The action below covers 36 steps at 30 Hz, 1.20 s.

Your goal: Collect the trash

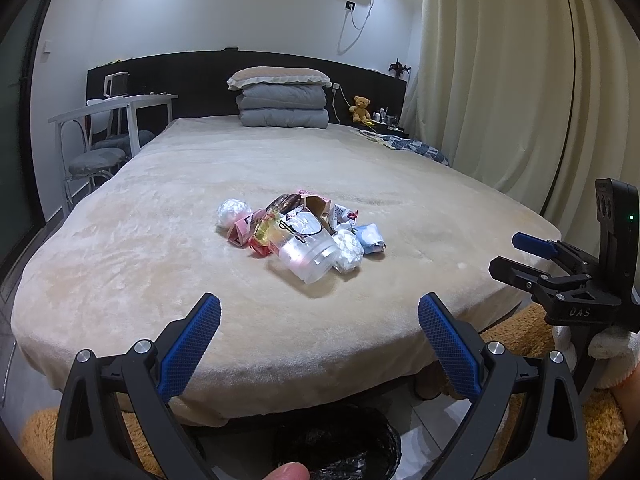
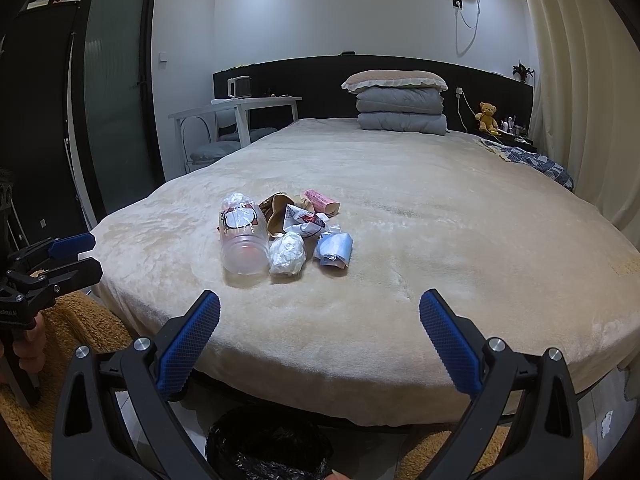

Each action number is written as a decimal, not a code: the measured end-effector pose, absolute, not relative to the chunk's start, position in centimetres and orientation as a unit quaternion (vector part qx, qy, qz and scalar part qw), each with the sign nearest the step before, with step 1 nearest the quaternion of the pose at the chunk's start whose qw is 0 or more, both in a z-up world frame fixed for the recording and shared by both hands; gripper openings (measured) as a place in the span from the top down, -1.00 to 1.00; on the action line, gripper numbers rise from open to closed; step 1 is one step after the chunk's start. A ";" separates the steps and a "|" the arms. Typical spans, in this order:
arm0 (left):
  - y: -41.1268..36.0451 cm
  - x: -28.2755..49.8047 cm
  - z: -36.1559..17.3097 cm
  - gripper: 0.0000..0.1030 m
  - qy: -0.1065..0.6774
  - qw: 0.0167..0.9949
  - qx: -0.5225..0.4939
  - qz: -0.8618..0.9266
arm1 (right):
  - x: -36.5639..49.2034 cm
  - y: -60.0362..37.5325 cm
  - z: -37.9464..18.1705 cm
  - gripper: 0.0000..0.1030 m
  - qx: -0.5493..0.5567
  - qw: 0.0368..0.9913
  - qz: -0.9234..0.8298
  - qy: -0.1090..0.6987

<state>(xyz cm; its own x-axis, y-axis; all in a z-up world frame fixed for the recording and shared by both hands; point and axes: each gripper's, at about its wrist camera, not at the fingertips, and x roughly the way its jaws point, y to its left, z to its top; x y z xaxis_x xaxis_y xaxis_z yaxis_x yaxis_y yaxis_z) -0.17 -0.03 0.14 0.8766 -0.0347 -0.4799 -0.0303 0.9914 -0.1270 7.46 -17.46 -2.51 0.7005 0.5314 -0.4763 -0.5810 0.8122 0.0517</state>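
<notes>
While both grippers hover with jaws spread wide and empty, left gripper [image 1: 319, 332] and right gripper [image 2: 320, 330], the trash pile [image 1: 300, 236] lies on the bed [image 1: 160, 208], above a black-lined bin [image 1: 340, 440] on the floor.

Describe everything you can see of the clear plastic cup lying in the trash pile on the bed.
The clear plastic cup lies on its side on the beige bed cover, at the pile's near edge, one round end toward the cameras. Its wall is translucent and ribbed near that end, with a white, red and black printed label further up. Crinkled clear film sits at its far end. A crumpled white plastic wad touches one side; wrappers press against the other. No gripper touches it.
</notes>
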 end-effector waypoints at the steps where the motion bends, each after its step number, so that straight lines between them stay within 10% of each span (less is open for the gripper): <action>1: 0.1 -0.1 0.1 -0.87 0.248 0.967 -0.065 -0.002 | 7.4 -17.5 -2.5 -0.93 -0.052 0.921 0.302 0.242; 36: -0.8 -0.7 0.4 -0.87 0.244 0.968 -0.056 -0.008 | 7.4 -17.9 -2.5 -0.93 -0.046 0.920 0.305 0.242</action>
